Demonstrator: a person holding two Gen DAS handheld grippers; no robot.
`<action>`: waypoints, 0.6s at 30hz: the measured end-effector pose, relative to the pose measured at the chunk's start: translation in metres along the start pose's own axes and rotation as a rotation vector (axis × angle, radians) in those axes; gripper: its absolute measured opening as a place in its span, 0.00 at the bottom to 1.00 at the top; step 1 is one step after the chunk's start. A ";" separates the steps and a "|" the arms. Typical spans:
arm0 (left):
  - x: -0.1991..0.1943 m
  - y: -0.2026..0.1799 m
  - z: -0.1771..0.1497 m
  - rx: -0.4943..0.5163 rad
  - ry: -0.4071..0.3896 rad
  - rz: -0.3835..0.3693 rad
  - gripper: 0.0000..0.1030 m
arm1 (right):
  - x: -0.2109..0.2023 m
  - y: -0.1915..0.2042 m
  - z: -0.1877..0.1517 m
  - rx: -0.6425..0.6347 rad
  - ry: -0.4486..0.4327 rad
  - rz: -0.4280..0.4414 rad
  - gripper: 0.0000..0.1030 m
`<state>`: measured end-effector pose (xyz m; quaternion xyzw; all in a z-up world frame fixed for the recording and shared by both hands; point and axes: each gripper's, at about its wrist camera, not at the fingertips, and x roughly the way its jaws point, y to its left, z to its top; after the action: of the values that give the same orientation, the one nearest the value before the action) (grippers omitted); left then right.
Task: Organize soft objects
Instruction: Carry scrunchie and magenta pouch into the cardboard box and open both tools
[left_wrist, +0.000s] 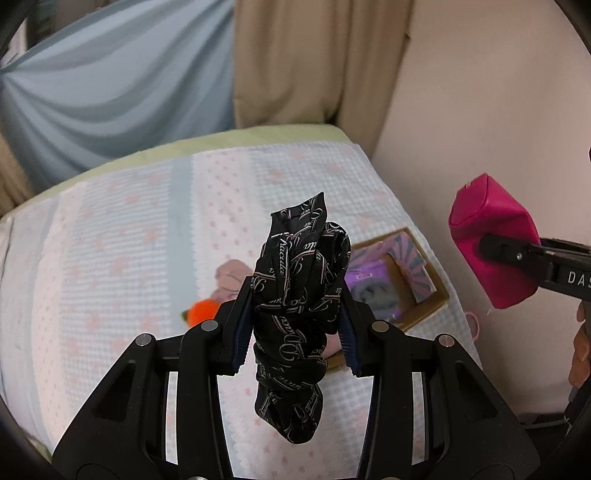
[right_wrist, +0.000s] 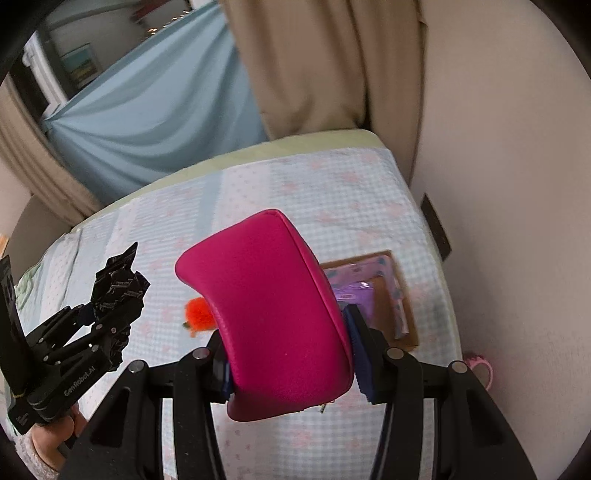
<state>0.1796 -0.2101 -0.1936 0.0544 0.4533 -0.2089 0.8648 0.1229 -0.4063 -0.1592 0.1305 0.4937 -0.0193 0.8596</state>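
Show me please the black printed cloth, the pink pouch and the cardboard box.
black printed cloth (left_wrist: 299, 295), left wrist view, its bundled middle
pink pouch (right_wrist: 273, 314), right wrist view, its broad face
cardboard box (left_wrist: 439, 295), left wrist view, its right rim

Bed (left_wrist: 110, 229): box (left_wrist: 436, 295), perhaps orange toy (left_wrist: 199, 310)

A bed (right_wrist: 332, 184) fills the middle of both views, spread with a pale blue-and-white checked cover (left_wrist: 129, 240) with faint pink motifs over a light green sheet (left_wrist: 221, 138). Behind it hang a light blue curtain (left_wrist: 110, 92) and a beige curtain (right_wrist: 314, 66). A plain pinkish wall (right_wrist: 498, 184) runs along the right, bearing a small dark plate (right_wrist: 436, 229), possibly a socket.
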 end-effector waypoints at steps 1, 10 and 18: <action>0.008 -0.003 0.002 -0.002 0.009 -0.007 0.36 | 0.005 -0.007 0.001 0.012 0.004 -0.007 0.45; 0.110 -0.031 0.001 0.022 0.155 -0.053 0.36 | 0.074 -0.063 0.005 0.113 0.109 -0.064 0.45; 0.192 -0.045 -0.010 0.060 0.316 -0.060 0.36 | 0.150 -0.100 0.009 0.170 0.235 -0.082 0.45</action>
<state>0.2502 -0.3078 -0.3502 0.0989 0.5788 -0.2372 0.7739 0.1908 -0.4907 -0.3031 0.1837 0.5923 -0.0808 0.7803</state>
